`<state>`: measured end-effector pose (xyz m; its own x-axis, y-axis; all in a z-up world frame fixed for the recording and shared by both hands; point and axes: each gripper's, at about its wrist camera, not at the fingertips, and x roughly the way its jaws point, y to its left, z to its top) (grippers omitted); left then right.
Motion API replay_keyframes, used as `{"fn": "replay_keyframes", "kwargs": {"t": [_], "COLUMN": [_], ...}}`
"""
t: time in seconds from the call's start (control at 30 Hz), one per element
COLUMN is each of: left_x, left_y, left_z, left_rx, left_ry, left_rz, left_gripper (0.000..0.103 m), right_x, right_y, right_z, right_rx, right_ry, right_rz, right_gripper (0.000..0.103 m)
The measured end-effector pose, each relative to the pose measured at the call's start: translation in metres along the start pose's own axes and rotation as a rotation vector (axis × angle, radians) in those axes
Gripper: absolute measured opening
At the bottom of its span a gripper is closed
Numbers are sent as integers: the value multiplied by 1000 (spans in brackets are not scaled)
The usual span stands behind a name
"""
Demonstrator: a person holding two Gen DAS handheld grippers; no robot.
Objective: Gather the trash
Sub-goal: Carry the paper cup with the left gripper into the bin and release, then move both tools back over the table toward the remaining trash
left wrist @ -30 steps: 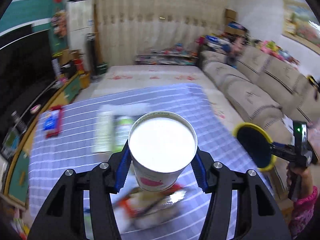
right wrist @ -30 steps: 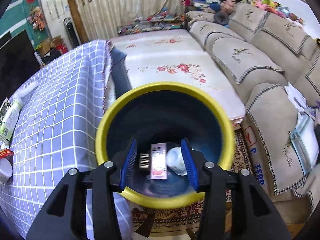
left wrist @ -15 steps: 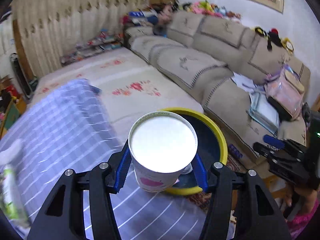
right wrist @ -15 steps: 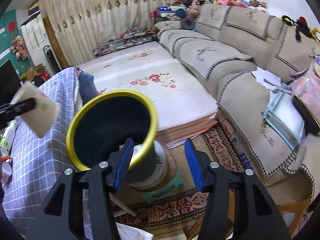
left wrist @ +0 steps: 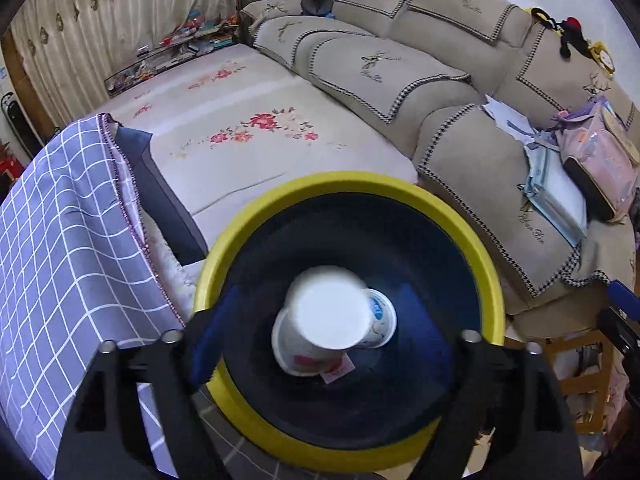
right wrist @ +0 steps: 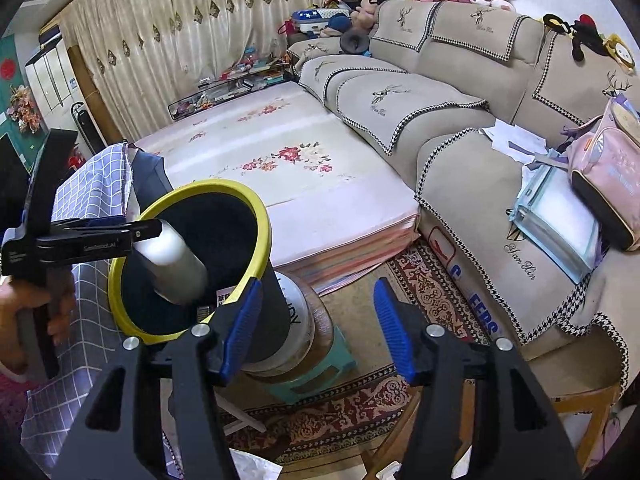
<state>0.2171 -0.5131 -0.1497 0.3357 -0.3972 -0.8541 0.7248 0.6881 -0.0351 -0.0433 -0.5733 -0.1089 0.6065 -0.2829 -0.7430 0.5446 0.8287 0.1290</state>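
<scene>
Seen from the left wrist: down the yellow-rimmed bin (left wrist: 348, 208), with a white paper cup (left wrist: 324, 320) blurred inside its mouth, open end up, long axis roughly along the bin's depth. Left gripper (left wrist: 316, 320) opening, pads clear of the cup.

Seen from the right wrist alone: bin (right wrist: 256, 216) from outside, cup (right wrist: 172, 268) tilted at its rim. Right gripper (right wrist: 318, 328) opening, empty, just right of the bin.

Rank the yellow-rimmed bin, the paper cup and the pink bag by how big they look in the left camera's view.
1. Yellow-rimmed bin, though it is nearest.
2. Paper cup and pink bag look alike; the bag lies farther away, so unranked.
</scene>
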Motion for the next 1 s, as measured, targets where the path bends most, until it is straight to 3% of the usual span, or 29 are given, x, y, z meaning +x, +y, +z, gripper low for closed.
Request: {"fn": "replay_keyframes", "kwargs": {"t": [0.13,0.4,0.53,0.7,0.87,1.0], "left_x": [-18,-130,-179,-235,-273,-304], "left_y": [7,29,49,75,111,142], "left_z": [-6,-56,-88,-138,-196,-249], "left_rx": [-22,-63,-119,-190,-314,-424], "left_ry": [-30,-206,-266,-350,-357,-373], "left_rz": [-21,7,18,95,150,273], "left_gripper": [87,97,97,98,98,98], "right_x": [3,7,6,5,4,-1], "right_y": [1,22,35,62,109,153], "right_z": [-1,-4,-6,-10,-14,-18], "right_rx": [0,-36,-56,-97,-180,-254], "right_ry": [7,18,20,28,40,38], "right_rz": [4,35,52,90,164,231], "right_gripper": [56,58,58,58,58,58]}}
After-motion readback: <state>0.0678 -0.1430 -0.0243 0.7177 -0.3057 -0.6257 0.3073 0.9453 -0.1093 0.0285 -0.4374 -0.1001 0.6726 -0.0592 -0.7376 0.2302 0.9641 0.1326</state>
